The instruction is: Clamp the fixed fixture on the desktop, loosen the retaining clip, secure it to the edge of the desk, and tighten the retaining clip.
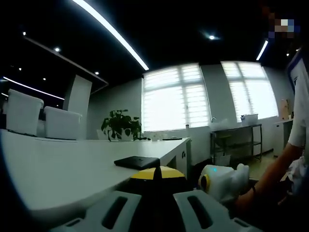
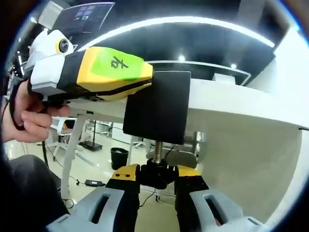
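Observation:
The black clamp fixture (image 2: 157, 113) sits on the edge of the white desk (image 2: 231, 104), its side plate hanging below the desktop. Its flat top plate (image 1: 137, 162) lies on the desk surface (image 1: 72, 164). My left gripper (image 1: 157, 174), yellow-tipped, is shut on the fixture; from underneath it shows as a yellow body with a green label (image 2: 113, 72), held by a hand (image 2: 34, 116). A threaded screw (image 2: 157, 147) runs down from the fixture to a black knob (image 2: 157, 174). My right gripper (image 2: 157, 178) is shut on that knob, and its white body (image 1: 219, 181) shows beside the desk edge.
A potted plant (image 1: 120, 126) and white chairs (image 1: 62, 123) stand at the desk's far side. A metal shelf trolley (image 1: 236, 140) is by the windows. Under the desk are a desk leg (image 2: 72, 145), a dark bin (image 2: 118, 157) and cables on the floor.

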